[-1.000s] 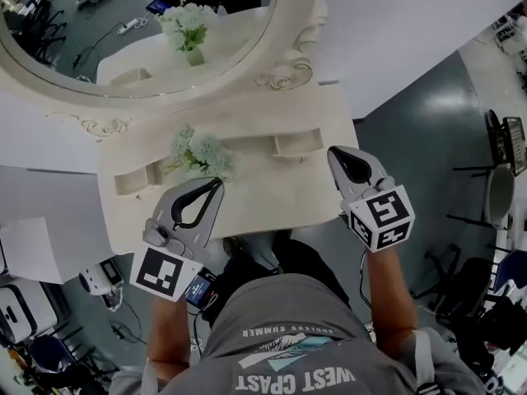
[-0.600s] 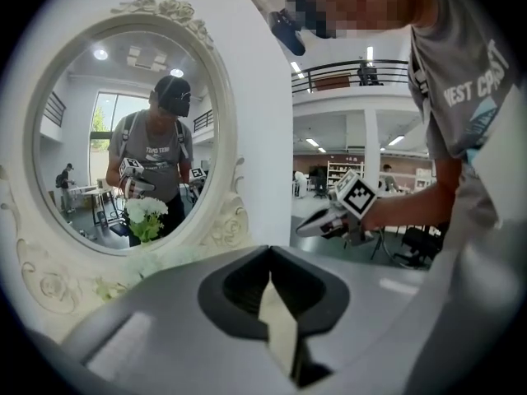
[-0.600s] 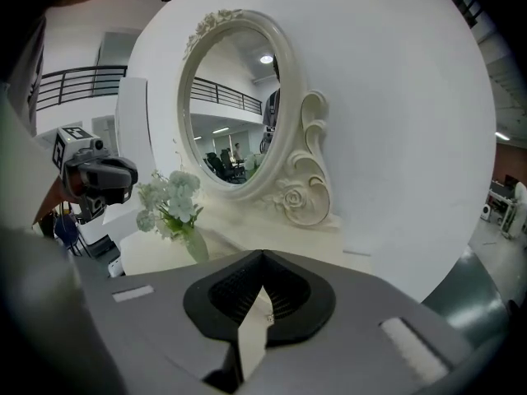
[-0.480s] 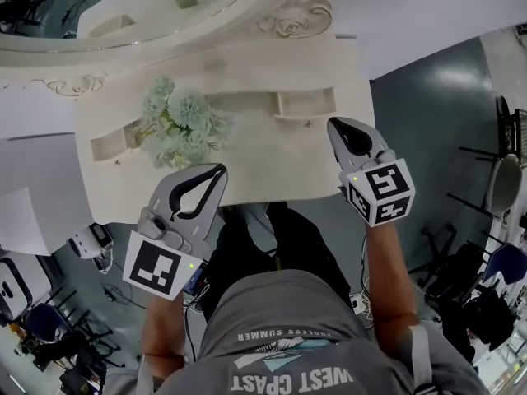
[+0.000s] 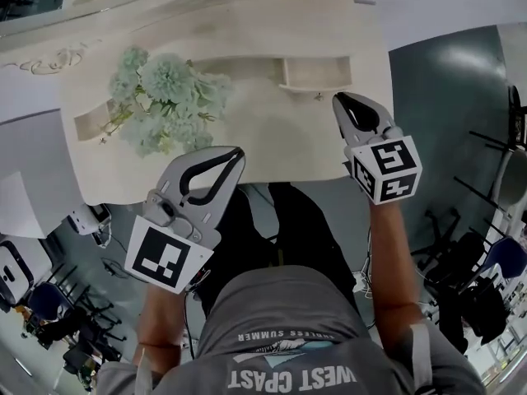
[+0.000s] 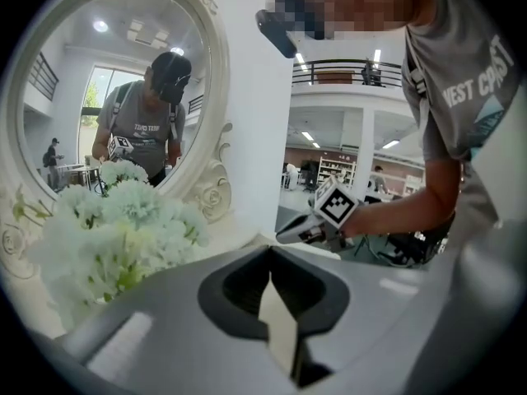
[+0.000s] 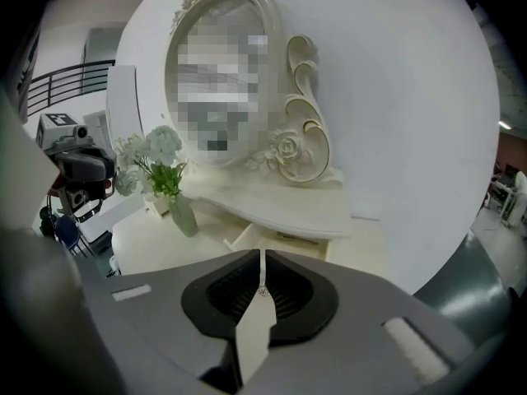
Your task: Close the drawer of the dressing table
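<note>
Plainly the drawer (image 5: 317, 74) stands pulled out of the low shelf at the back right of the table (image 5: 272, 146). Its small knob (image 5: 318, 97) faces me, just beyond my right gripper (image 5: 342, 102).

That gripper's jaws have just been opening and now stand a narrow slit apart with nothing between them. My left gripper (image 5: 235, 156) hangs over the table's front edge near the flowers (image 5: 165, 97), its jaws pressed together and empty.

I judge the drawer to be a light, stiff little box that slides at a gentle push. It may skew and stick if pushed off centre. The knob looks too small and smooth to pinch well, so I would press on the front face, close beside the knob.

How far out it stands is hard to tell from above, and I cannot see inside it. In the right gripper view my own jaws cover the lower part of its front. A second drawer (image 5: 86, 126) left of the flowers may also be ajar; I cannot be sure.
</note>
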A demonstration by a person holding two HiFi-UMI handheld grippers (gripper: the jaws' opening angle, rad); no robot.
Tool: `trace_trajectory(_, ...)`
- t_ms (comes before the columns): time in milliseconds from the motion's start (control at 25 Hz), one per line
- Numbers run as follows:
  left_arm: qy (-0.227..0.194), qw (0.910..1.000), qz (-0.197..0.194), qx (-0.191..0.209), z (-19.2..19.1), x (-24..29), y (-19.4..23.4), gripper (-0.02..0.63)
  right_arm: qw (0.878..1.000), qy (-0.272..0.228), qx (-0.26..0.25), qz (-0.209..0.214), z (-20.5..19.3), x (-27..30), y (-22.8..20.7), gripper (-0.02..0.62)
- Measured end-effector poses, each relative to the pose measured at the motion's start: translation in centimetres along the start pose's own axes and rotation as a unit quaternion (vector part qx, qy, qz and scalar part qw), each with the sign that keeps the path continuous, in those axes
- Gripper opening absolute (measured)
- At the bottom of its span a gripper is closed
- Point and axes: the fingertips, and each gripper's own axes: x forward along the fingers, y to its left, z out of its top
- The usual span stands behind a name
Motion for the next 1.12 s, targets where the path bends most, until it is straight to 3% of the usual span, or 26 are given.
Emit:
trace_trajectory(200, -0.002, 0.9999, -0.014, 0.009, -1.0, 0.9, -0.4, 0.005, 1.0, 0.02, 0.013, 0.004, -2.4, 1.8, 0.3, 0.038)
trace_trajectory(800, 0.004, 0.9987, -0.046, -0.022, -4.2, 3.6, -2.6, 0.005, 0.998, 0.052, 0.038, 0.007, -6.5, 5.1, 1.0, 0.117)
trace_trajectory(1120, 0.011, 0.998, -0.061, -0.01, -5.2, 3.9, -2.6, 0.005, 0.998, 0.041, 0.056, -0.01, -6.2, 5.6, 0.8, 0.097)
